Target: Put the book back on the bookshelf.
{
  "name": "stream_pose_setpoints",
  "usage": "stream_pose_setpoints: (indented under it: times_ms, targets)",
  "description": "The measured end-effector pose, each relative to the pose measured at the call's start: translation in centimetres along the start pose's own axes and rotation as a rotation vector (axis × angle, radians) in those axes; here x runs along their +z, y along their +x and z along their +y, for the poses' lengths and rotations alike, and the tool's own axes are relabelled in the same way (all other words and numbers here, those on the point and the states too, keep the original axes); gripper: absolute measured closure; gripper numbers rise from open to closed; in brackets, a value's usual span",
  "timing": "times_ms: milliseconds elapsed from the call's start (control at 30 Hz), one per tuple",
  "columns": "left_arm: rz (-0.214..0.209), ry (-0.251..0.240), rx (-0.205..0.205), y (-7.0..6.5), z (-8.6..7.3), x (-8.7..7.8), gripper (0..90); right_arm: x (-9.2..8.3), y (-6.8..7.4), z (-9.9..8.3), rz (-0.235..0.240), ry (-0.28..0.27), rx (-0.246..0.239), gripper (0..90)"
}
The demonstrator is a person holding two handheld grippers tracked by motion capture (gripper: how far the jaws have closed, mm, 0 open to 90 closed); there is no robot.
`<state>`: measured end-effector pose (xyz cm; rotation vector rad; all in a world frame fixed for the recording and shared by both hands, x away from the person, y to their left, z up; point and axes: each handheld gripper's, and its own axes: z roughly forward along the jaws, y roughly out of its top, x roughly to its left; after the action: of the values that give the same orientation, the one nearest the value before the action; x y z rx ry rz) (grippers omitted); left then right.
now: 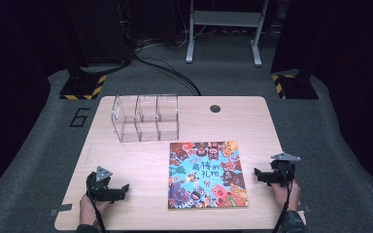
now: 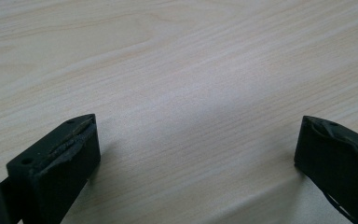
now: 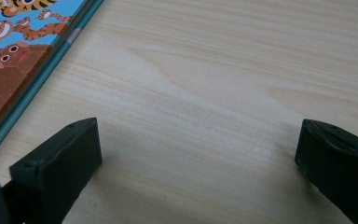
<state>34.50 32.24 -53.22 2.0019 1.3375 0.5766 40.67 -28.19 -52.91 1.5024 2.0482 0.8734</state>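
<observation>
A colourful picture book lies flat on the wooden table, right of centre near the front. A clear three-slot stand sits at the back left. My left gripper rests low on the front left of the table, a hand behind it, well left of the book. In the left gripper view the left gripper stands open over bare wood. My right gripper sits by the right edge, just right of the book. Its own view shows the right gripper open, with the book's edge at upper left.
A round cable hole is at the table's back centre. Grey carpet surrounds the table, with cables, a white frame and black stands with yellow-striped bases behind it.
</observation>
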Motion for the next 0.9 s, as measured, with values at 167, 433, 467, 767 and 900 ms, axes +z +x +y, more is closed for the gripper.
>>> stream_pose_setpoints:
  times_ms: [167, 433, 467, 767, 900]
  targets:
    - [-0.001, 0.005, 0.000, 0.0, 0.0, 0.0, 0.0, 0.0, 0.0, 0.0, -0.001, 0.000, 0.000, 0.0]
    - [0.005, -0.005, 0.000, 0.0, 0.0, 0.0, 0.0, -0.1, -0.2, 0.2, 0.015, 0.019, 0.001, 0.1]
    - [0.004, -0.002, 0.004, 0.0, 0.0, 0.0, 0.0, -0.1, -0.2, 0.2, 0.020, 0.018, 0.006, 0.2]
    - [0.006, -0.003, 0.003, 0.0, 0.0, 0.0, 0.1, -1.7, 0.5, 1.9, 0.137, 0.011, 0.058, 5.9]
    - [0.007, -0.004, -0.007, 0.0, -0.1, 0.0, 0.1, -2.0, 1.9, 3.0, 0.206, 0.037, 0.054, 7.0]
